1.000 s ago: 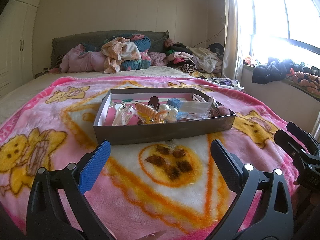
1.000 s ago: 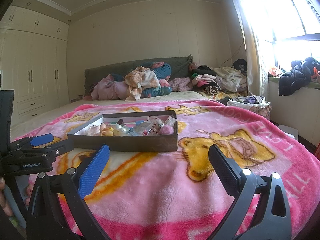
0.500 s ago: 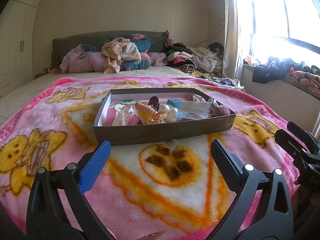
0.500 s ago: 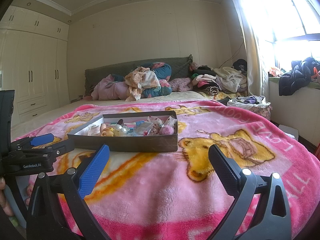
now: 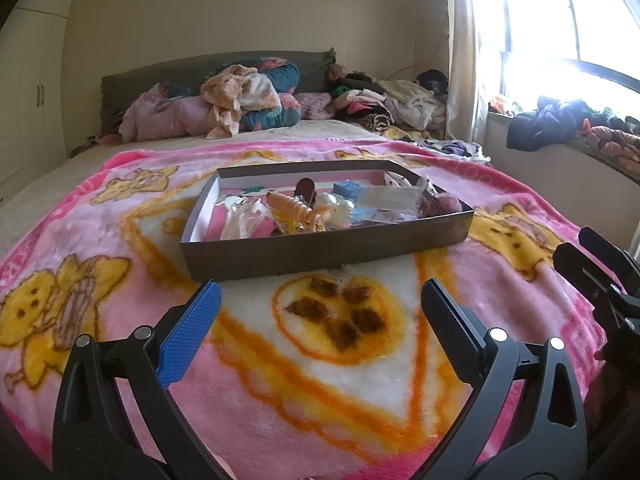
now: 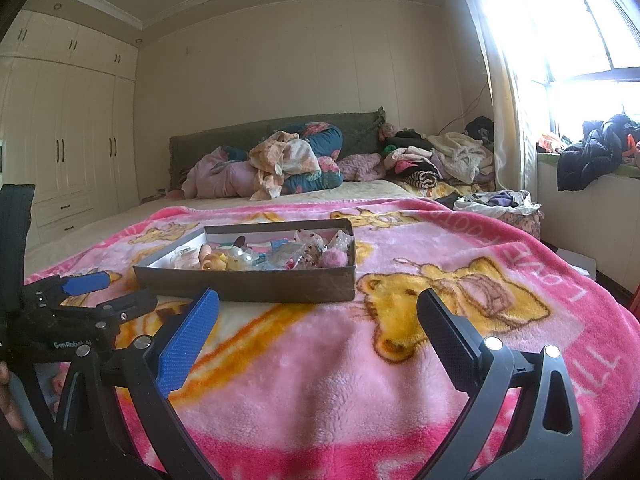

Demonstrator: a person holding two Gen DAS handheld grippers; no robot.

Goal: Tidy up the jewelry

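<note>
A shallow dark brown box (image 5: 320, 250) (image 6: 256, 286) sits on the pink blanket in the middle of the bed. It holds a jumble of jewelry and hair accessories: an orange spiral piece (image 5: 294, 208), pearly pieces (image 5: 338, 204), a clear packet (image 5: 390, 198) and a pink pompom (image 6: 334, 258). My left gripper (image 5: 320, 300) hovers open just in front of the box's near wall, nothing between its fingers. My right gripper (image 6: 318, 306) is open too, nearer the box's right corner. Each gripper shows at the edge of the other's view.
The pink cartoon blanket (image 5: 132, 280) covers the bed. Piles of clothes and bedding (image 5: 248, 100) lie against the headboard. White wardrobes (image 6: 72, 152) stand at the left. A window sill with dark clothes (image 6: 592, 156) runs along the right, past the bed's edge.
</note>
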